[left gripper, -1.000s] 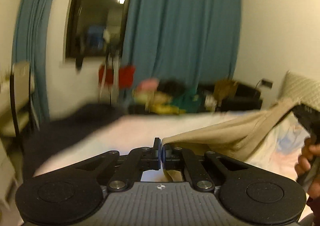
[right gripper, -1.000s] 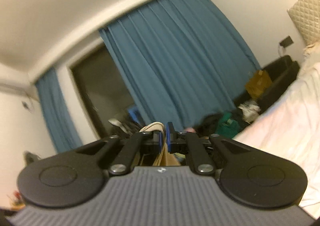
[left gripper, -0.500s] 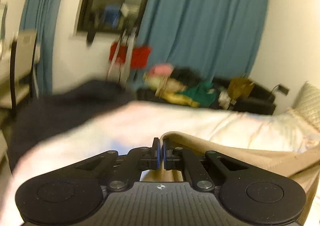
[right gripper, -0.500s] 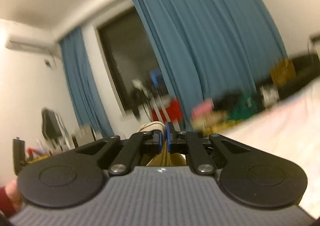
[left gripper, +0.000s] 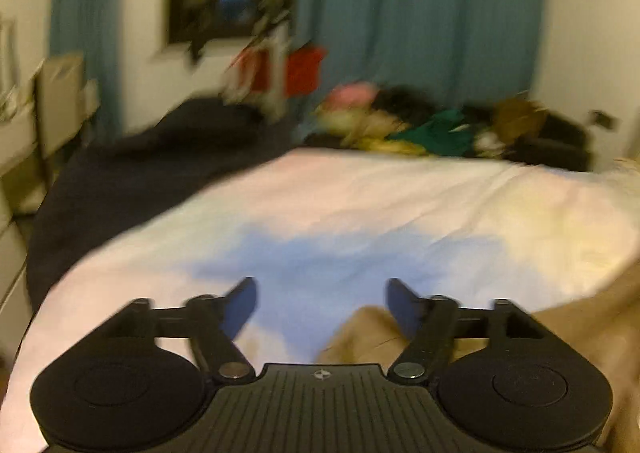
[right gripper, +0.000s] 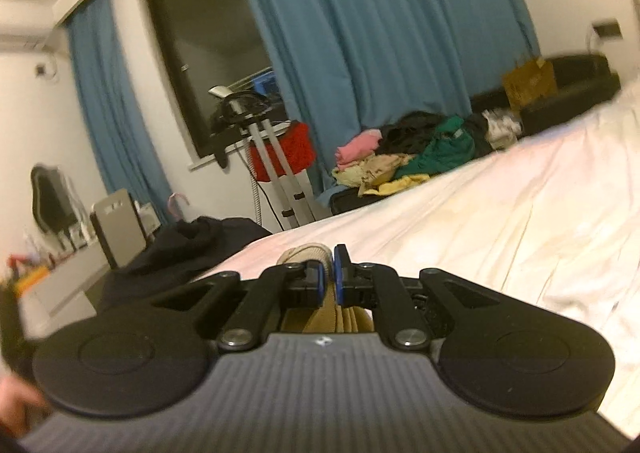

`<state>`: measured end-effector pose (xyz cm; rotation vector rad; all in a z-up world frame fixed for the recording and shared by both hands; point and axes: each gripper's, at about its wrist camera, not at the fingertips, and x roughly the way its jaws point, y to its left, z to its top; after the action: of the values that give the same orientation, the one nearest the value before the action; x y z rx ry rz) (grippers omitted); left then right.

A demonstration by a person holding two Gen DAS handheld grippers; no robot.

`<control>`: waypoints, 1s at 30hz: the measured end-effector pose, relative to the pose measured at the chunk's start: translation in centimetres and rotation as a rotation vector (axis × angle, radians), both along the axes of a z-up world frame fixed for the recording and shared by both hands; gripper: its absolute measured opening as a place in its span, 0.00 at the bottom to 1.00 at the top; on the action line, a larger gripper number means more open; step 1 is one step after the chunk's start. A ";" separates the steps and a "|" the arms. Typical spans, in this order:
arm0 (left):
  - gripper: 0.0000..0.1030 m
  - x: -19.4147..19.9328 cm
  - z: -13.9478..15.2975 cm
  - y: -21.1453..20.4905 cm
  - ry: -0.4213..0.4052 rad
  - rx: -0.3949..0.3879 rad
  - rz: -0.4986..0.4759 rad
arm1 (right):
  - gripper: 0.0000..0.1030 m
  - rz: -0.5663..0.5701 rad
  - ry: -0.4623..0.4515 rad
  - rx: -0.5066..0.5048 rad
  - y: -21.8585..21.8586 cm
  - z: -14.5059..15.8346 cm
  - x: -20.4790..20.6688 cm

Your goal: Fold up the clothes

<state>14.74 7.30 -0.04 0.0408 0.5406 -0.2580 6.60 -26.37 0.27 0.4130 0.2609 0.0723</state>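
Observation:
A tan garment (left gripper: 568,337) lies on the pale bedsheet (left gripper: 360,205) at the lower right of the left wrist view, with a fold just under the right finger. My left gripper (left gripper: 321,303) stands open above the sheet, nothing between its blue pads. In the right wrist view my right gripper (right gripper: 329,277) is shut on a bunched edge of the same tan garment (right gripper: 308,253), which pokes out above the pads and hangs below them. The bedsheet (right gripper: 500,213) stretches away to the right.
A dark blanket (left gripper: 132,181) covers the bed's far left corner. A heap of mixed clothes (right gripper: 412,157) sits beyond the bed by blue curtains (right gripper: 380,21). A stand with red cloth (right gripper: 280,157) stands under the window; a chair (right gripper: 116,221) is at left.
My left gripper opened and let go of the tan garment, which dropped onto the sheet. Both grippers came down toward the bed; the right one stays shut on the cloth.

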 end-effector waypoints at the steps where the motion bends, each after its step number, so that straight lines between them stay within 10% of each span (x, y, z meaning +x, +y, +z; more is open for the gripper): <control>1: 0.81 -0.9 0.3 -0.7 -0.032 0.006 -0.045 | 0.08 -0.007 0.000 0.019 -0.2 -0.1 0.0; 8: 0.81 -2.5 -2.9 -7.8 -0.032 0.020 -0.378 | 0.08 -0.042 -0.031 0.030 -0.7 -0.1 -1.0; 11: 0.80 -1.5 -4.3 -8.9 -0.024 0.062 -0.281 | 0.09 -0.036 -0.062 0.048 -1.1 0.3 -1.5; 20: 0.81 -0.3 -1.6 -1.4 -0.066 -0.254 0.079 | 0.09 -0.046 -0.082 0.061 -1.8 0.6 -2.4; 30: 0.79 2.0 -3.3 -1.8 0.114 -0.127 0.081 | 0.12 -0.026 -0.138 -0.086 1.3 1.6 -3.7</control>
<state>16.73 5.53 -3.39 -0.1196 0.6366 -0.2163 2.95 -25.08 1.88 0.3242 0.1222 0.0631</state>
